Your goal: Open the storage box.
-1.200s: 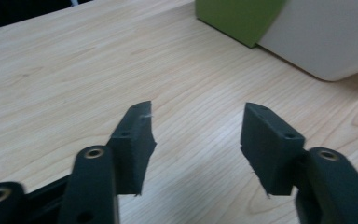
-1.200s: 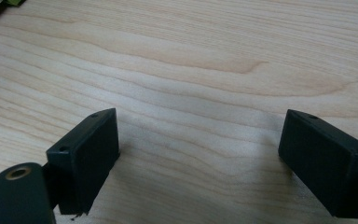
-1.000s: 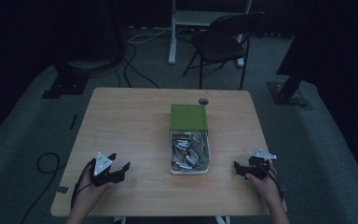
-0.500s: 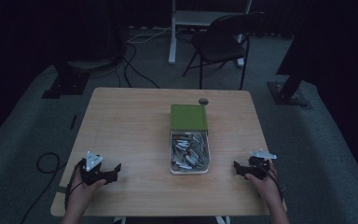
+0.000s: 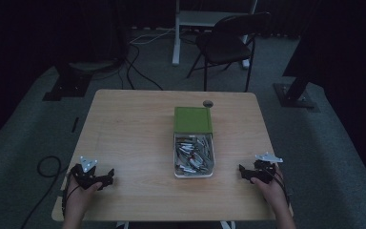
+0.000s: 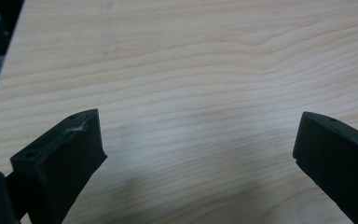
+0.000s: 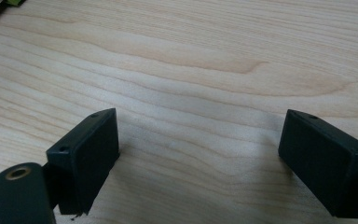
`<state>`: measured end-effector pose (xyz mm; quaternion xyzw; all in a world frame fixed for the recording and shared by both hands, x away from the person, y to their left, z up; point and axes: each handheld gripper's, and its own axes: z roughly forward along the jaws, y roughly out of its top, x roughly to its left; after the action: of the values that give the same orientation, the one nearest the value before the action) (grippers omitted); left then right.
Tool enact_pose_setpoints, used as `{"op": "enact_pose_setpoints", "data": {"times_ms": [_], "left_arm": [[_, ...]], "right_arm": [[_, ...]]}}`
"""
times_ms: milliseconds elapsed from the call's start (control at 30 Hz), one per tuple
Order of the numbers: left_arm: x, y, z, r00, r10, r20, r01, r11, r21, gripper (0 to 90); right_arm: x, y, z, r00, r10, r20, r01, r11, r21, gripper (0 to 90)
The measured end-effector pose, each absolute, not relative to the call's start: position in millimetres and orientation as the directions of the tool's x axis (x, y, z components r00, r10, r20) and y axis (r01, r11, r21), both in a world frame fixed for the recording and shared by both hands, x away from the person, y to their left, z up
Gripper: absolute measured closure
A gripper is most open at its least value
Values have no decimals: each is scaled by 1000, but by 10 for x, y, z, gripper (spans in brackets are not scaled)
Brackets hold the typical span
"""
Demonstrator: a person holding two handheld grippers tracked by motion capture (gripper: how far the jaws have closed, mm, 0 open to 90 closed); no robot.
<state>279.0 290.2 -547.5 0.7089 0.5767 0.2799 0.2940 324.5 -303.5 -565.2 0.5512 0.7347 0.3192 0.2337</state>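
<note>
Left claw: my left claw [image 5: 108,177] sits low at the near left corner of the tabletop [image 5: 133,133], held in my left hand [image 5: 78,198]. Its jaws have just been opening and now stand spread wide, with nothing but bare wood grain between them in the left gripper view.
Right claw: my right claw [image 5: 242,171] rests at the near right of the tabletop, in my right hand [image 5: 274,191]. Its jaws are spread wide too, bare wood between them in the right gripper view.
Grey plates: a three-cornered grey plate tops each claw.
Tray: a clear open tray [image 5: 194,172] lies near the middle of the tabletop, between my two claws and well apart from both. It is heaped with small silvery metal pieces [image 5: 193,155], too small to name.
Green lid: a green lid or box [image 5: 193,119] lies just behind the tray, touching its far end.
Small round thing: a dark round object [image 5: 208,103] sits just past the green lid, near the far edge.
Beyond the tabletop: a dark folding chair [image 5: 228,43] stands on the carpet, with cables [image 5: 138,71] trailing over the floor.
</note>
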Motion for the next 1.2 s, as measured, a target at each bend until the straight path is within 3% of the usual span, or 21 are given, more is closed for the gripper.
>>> {"op": "enact_pose_setpoints", "data": {"times_ms": [367, 833, 1200], "left_arm": [[2791, 2996, -5521, 96, 994, 48, 678, -100, 728, 23], [2820, 2989, -5591, 113, 992, 55, 705, -119, 699, 24], [2835, 2985, -5598, 85, 996, 13, 720, -71, 691, 23]], "right_arm": [[3245, -3034, -5652, -284, 959, 9, 661, 189, 727, 117], [3245, -3034, -5652, -284, 959, 9, 661, 189, 727, 117], [3246, -3031, -5651, -285, 959, 9, 661, 190, 726, 115]]}}
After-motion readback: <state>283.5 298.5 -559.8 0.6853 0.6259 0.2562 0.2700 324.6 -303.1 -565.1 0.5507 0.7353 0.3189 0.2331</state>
